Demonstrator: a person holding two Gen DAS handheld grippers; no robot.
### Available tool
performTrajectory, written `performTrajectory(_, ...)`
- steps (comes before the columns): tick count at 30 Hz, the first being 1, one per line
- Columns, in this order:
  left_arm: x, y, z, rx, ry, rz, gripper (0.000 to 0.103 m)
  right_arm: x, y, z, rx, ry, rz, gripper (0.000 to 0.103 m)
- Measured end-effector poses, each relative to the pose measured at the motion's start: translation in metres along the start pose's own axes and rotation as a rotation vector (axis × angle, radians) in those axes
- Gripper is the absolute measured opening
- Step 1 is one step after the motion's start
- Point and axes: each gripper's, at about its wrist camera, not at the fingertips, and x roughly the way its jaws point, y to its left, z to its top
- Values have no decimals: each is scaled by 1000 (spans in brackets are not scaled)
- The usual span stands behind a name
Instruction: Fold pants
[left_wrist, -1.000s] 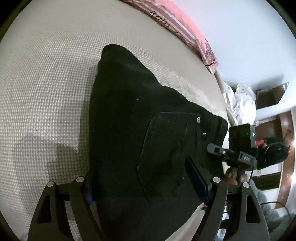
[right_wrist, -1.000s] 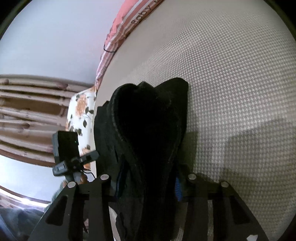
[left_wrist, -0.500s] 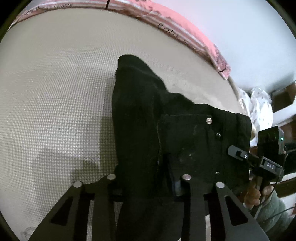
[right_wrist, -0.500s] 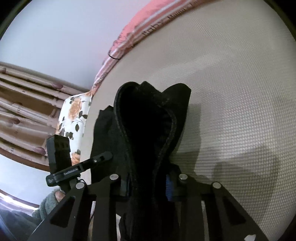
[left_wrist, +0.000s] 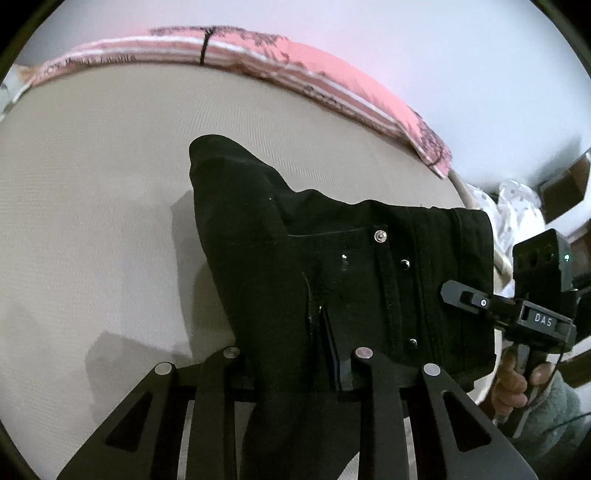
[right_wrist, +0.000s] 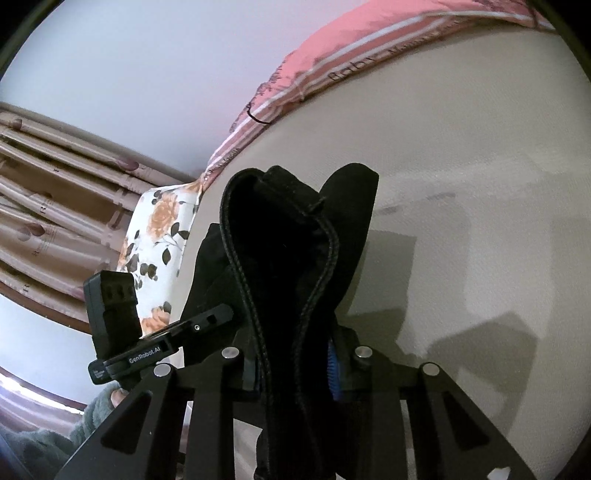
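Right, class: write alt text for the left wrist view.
The left tongs clamp black pants, lifted above a beige mattress. The right tongs hold the far edge; a pink blanket lies behind.

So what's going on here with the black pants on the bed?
A person holds a handheld gripper in each hand and is folding black pants over a beige bed. The left gripper, whose jaws have just been closing, is clamped on the pants near the pocket and rivets. The right gripper is shut on a bunched hem. The gripped end is raised while the far end trails toward the bed.
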Motion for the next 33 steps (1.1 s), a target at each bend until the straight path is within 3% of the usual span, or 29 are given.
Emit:
performTrajectory(8,-12,12,39,12,-44,55,26,29,14,38,-27,18,19,25)
performTrajectory(23,10,32,106,30,-96,94,26,64,3,102,-6,1,32,25)
performTrajectory(30,39,61,110,15,-70,128,26,80,-20,106,10,-2,-56,24)
performTrajectory(32,46,73,107,-16,-49,101,29,83,-32,105,28,5,-80,27)
performTrajectory(33,48,79,105,-34,-43,90,36,85,-35,104,32,6,-97,32)
